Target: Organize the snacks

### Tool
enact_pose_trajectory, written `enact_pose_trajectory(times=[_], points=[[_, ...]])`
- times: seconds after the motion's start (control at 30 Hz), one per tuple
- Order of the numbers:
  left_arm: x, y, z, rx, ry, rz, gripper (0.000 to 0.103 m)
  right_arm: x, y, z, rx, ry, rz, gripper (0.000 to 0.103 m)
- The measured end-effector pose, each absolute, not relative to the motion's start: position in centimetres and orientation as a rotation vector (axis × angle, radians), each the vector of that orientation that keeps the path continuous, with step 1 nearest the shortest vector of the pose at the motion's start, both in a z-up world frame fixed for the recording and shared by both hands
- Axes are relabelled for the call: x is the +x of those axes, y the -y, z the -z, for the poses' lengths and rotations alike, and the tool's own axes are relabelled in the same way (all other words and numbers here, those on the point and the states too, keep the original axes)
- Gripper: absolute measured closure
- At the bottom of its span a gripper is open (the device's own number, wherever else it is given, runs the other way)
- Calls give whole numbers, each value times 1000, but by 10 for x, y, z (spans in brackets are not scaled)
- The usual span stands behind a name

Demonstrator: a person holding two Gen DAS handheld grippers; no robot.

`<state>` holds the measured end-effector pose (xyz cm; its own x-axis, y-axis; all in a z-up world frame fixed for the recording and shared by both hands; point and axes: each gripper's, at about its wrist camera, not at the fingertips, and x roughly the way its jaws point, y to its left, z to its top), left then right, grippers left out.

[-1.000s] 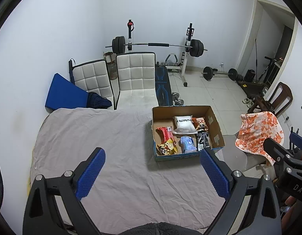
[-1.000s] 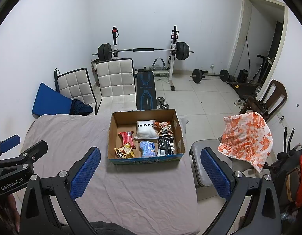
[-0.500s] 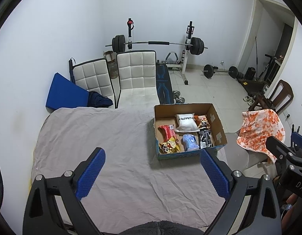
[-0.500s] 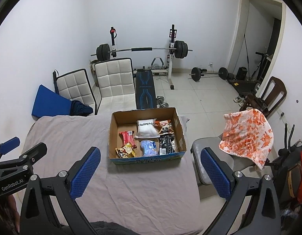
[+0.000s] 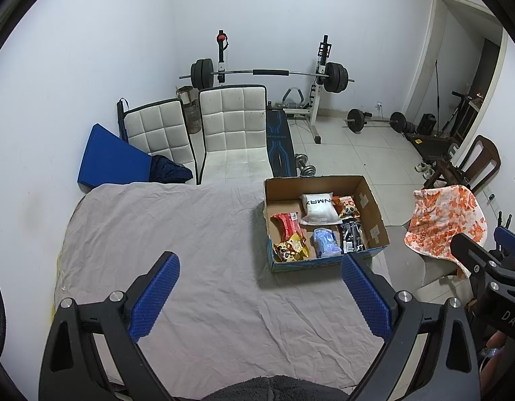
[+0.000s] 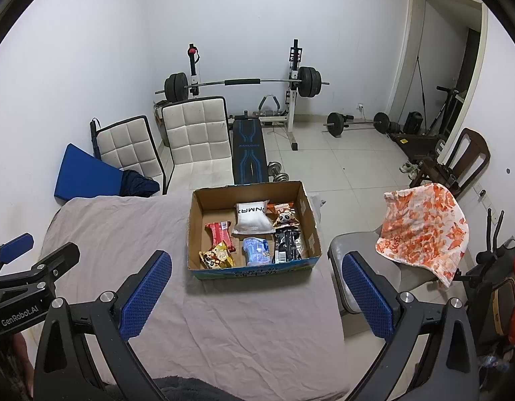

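An open cardboard box [image 5: 374, 210] [image 6: 194, 230] sits at the right end of a table covered in grey cloth [image 5: 190, 234] [image 6: 124, 234]. Inside lie several snack packs: a white pouch [image 5: 319, 209] [image 6: 252, 219], a red bar [image 5: 287, 225] [image 6: 220, 232], a yellow cartoon pack [image 5: 291, 250] [image 6: 217, 255], a blue pack [image 5: 326, 244] [image 6: 255, 250], a black pack [image 5: 352, 239] [image 6: 286, 245] and an orange panda pack [image 5: 347, 207] [image 6: 284, 214]. My left gripper [image 5: 261, 292] and right gripper [image 6: 257, 290] hover open and empty, well short of the box.
Two white padded chairs [image 5: 234, 133] and a blue mat [image 5: 110, 163] stand behind the table. A barbell rack [image 5: 267, 73] and weights fill the back. A grey seat [image 6: 357, 254] with an orange patterned cloth [image 6: 421, 230] sits right of the table.
Both cameras have risen and drawn back slightly, so the box appears a little farther off. Both grippers stay open and empty.
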<state>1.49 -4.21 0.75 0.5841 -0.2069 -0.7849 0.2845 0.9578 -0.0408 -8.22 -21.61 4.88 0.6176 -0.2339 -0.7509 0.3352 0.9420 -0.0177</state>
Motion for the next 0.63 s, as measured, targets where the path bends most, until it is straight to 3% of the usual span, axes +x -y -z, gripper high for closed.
enact_pose_trajectory(times=[0.63], points=[[18,41,-8,86,-904,291,4,-74,218,-44,124,-849,324,0]])
